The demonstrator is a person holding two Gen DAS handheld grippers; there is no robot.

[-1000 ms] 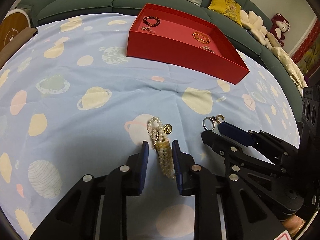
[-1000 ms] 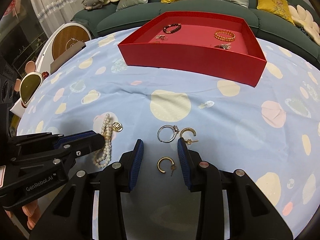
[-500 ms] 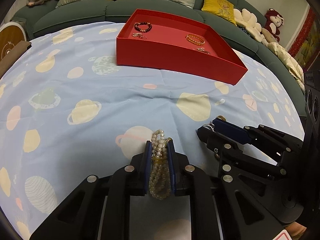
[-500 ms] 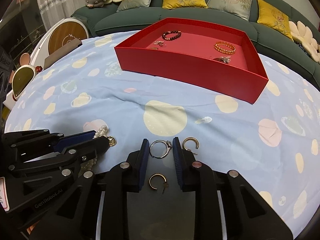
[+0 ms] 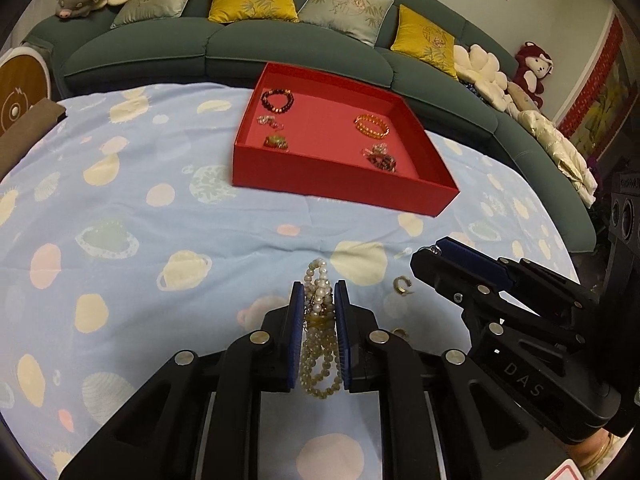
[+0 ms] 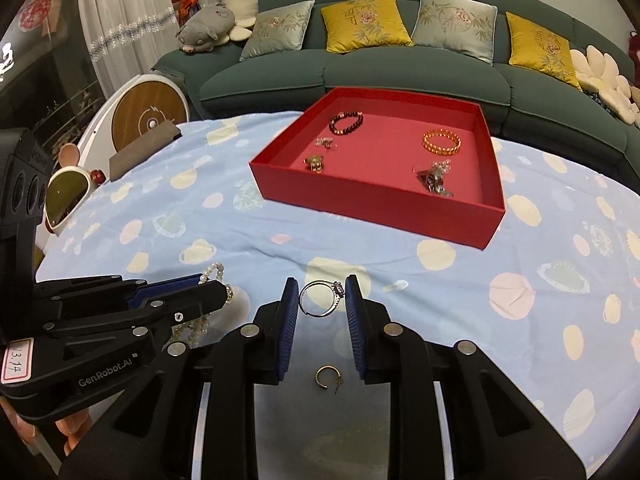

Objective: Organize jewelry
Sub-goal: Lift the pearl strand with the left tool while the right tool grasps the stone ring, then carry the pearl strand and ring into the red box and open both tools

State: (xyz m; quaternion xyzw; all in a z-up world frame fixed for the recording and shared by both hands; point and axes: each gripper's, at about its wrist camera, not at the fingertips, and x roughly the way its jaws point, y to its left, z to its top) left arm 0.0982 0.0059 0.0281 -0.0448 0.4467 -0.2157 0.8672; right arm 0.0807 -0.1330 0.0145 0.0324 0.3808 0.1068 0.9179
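My left gripper is shut on a pearl bracelet and holds it above the cloth; its loops hang between the pads. It also shows at the left of the right wrist view. My right gripper is shut on a silver ring with a stone, lifted off the cloth. A gold hoop earring lies on the cloth below it. Another gold hoop lies between the grippers. The red tray stands further back and holds bracelets and small pieces.
The table wears a light blue planet-print cloth. A green sofa with cushions curves behind it. A round wood-and-white object and a dark flat block sit at the table's left edge.
Both grippers have risen from the cloth, the left with the pearl bracelet and the right closing on and lifting the silver ring. The tray now looks farther below.
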